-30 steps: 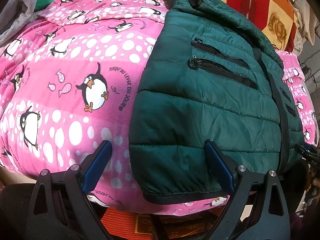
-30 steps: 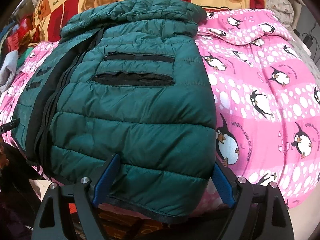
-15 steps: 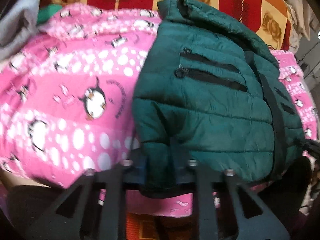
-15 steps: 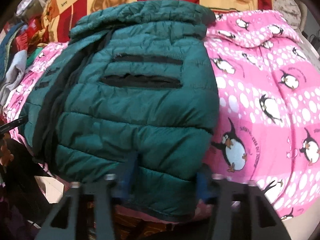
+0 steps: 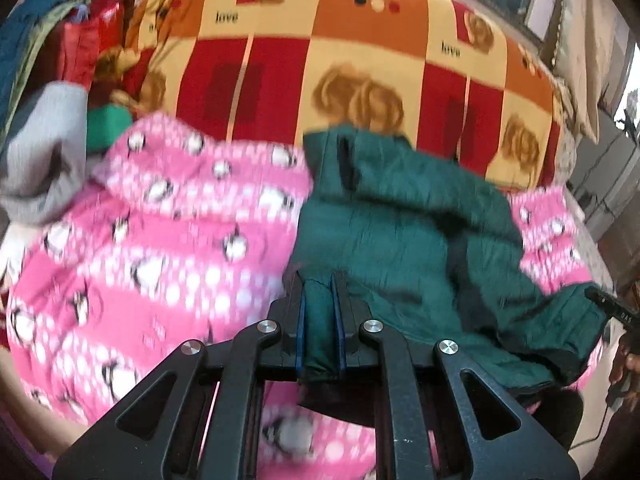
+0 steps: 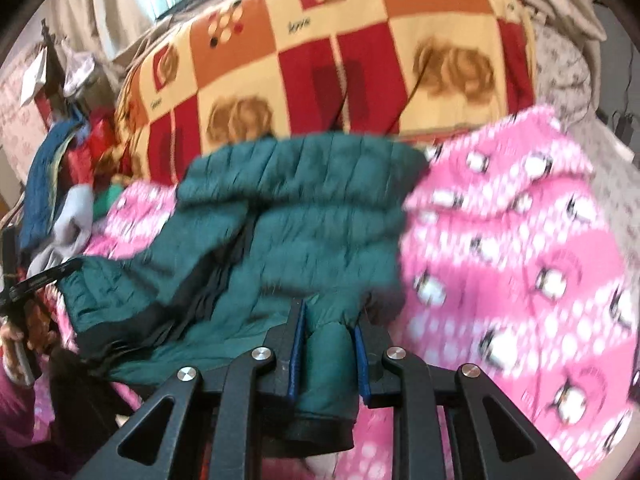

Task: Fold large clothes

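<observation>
A dark green quilted jacket [image 5: 400, 232] lies on a pink penguin blanket [image 5: 160, 240], its near hem lifted off the bed. My left gripper [image 5: 319, 280] is shut on a bunched fold of that hem at the jacket's left corner. In the right wrist view the same jacket [image 6: 312, 208] is raised at its right corner, where my right gripper [image 6: 330, 312] pinches a thick fold, its jaws still closing. The lifted lower part sags between the two grips, and the collar end rests on the blanket. Both views are motion-blurred.
A red, orange and cream chequered blanket [image 5: 320, 60] covers the bed behind the jacket. A heap of grey, blue and red clothes [image 5: 40, 152] sits at the far left. The pink blanket [image 6: 520, 260] spreads wide to the right of the jacket.
Both grippers went from open astride the jacket's hem to closed on it. Both then rose, lifting the hem off the blanket, and the views tilted up toward the chequered blanket.
</observation>
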`<action>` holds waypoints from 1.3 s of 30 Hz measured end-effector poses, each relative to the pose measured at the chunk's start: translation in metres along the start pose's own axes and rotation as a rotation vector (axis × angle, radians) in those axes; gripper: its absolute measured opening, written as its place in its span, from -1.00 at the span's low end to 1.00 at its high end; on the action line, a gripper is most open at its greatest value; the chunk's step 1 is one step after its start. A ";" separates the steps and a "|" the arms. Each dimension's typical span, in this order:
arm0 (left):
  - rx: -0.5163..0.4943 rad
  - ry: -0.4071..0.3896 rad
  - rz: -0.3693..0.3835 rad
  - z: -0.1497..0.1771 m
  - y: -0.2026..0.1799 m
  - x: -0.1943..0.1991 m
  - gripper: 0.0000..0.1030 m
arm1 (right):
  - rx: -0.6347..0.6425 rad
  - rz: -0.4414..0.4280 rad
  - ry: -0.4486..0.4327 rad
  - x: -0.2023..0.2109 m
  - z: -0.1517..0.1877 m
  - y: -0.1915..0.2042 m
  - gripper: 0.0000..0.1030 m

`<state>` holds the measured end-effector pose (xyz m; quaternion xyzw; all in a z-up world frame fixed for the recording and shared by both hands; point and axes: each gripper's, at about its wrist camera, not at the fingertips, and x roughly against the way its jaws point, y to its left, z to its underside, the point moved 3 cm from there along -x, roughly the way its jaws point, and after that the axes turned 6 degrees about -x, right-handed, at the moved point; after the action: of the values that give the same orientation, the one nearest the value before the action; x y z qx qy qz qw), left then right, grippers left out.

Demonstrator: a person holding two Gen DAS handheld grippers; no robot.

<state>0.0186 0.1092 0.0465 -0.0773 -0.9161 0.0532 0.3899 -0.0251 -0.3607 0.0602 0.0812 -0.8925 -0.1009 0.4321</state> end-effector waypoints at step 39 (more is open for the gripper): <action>0.237 0.416 0.169 0.105 0.072 -0.078 0.66 | -0.176 -0.140 0.484 -0.068 0.113 -0.045 0.58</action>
<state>0.0035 0.1620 -0.0922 -0.1167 -0.7937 0.1756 0.5706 -0.0698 -0.3760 -0.0710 0.1267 -0.7433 -0.1855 0.6302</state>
